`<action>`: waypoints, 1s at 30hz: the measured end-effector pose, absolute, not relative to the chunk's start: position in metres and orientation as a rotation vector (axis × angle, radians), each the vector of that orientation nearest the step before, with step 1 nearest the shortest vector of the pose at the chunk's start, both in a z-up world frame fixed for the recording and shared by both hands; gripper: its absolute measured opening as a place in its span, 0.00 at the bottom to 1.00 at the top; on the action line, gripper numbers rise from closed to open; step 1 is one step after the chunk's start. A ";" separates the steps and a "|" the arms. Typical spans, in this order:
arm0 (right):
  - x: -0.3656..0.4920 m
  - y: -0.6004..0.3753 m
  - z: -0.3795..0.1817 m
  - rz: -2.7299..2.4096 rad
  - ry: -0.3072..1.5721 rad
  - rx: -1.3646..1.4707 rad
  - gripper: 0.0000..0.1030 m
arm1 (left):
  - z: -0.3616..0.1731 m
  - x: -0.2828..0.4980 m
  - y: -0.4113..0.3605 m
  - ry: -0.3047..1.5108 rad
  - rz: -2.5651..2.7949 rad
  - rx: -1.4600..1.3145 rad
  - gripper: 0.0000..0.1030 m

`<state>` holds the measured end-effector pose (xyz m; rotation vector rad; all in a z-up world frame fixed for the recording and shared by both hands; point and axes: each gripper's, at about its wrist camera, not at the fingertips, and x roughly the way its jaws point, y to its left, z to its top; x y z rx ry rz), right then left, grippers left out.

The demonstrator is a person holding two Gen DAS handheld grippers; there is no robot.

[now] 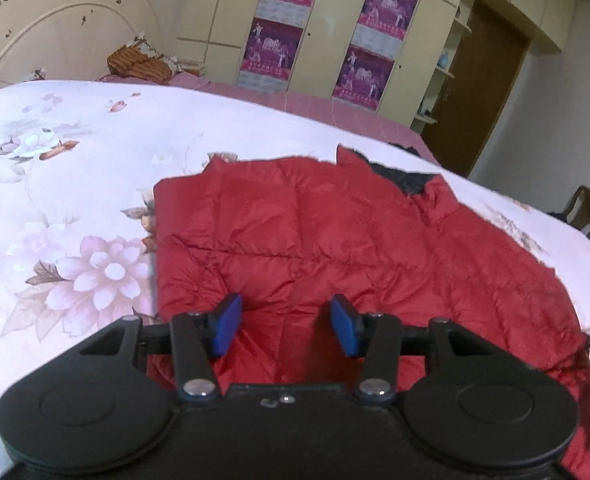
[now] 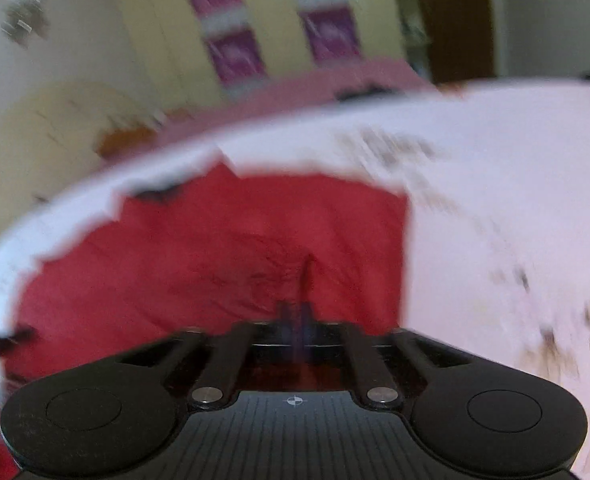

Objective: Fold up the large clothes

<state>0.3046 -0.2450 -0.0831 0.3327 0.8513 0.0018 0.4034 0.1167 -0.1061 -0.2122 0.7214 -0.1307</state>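
Observation:
A red quilted down jacket [image 1: 335,232] with a dark collar lies spread on the floral white bedspread [image 1: 75,184]. My left gripper [image 1: 285,326] is open and empty, its blue pads [image 1: 227,326] apart just above the jacket's near part. In the right wrist view, which is blurred, my right gripper [image 2: 295,316] has its fingers pressed together on a pinched fold of the red jacket [image 2: 235,248], which puckers toward the tips.
The bed has a cream headboard [image 1: 55,32] and a brown bundle [image 1: 135,62] at its far end. Cream wardrobes with purple posters [image 1: 275,40], a brown door [image 1: 483,92] and a chair [image 1: 587,210] stand beyond the bed.

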 end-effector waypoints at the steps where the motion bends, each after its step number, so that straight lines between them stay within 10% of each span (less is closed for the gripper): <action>1: 0.300 -0.250 -0.089 0.002 0.824 0.378 0.00 | -0.106 0.404 0.117 0.730 -0.135 -0.204 0.46; 27: 0.358 -0.189 -0.063 0.007 0.775 0.178 0.01 | -0.088 0.456 0.128 0.744 -0.165 -0.029 0.60; 30: 0.319 -0.185 -0.044 0.023 0.698 0.190 0.68 | -0.074 0.415 0.115 0.668 -0.256 -0.070 0.60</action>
